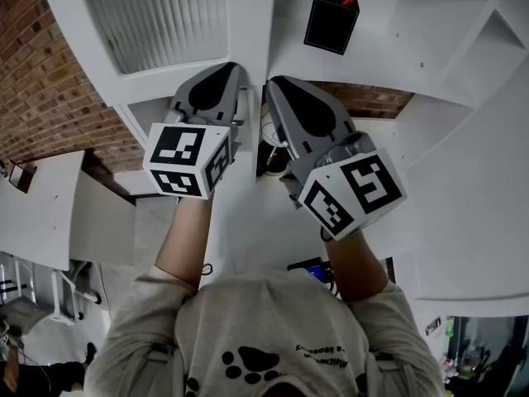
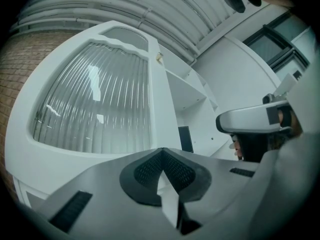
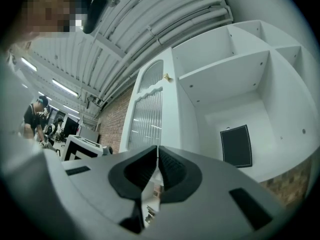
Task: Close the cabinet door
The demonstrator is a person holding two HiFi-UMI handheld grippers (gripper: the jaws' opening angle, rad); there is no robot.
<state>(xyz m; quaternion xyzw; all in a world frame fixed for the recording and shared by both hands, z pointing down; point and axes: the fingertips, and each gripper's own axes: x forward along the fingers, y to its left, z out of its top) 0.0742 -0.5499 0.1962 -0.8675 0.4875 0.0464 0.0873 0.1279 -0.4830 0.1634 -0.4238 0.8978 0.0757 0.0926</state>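
Head view sets both grippers side by side before the white cabinet. The left gripper [image 1: 216, 69] faces the ribbed-glass cabinet door [image 1: 157, 19] at far left, and the right gripper [image 1: 283, 85] faces the open shelf with a black holder [image 1: 331, 21]. Both pairs of jaws are pressed together, holding nothing. How far the door stands out is unclear. Best to push with closed tips on its white frame near the knob [image 2: 159, 57], not the glass, steadily until it seats.

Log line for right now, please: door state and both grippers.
cabinet door: open | left gripper: shut, empty | right gripper: shut, empty | black pen holder: on shelf
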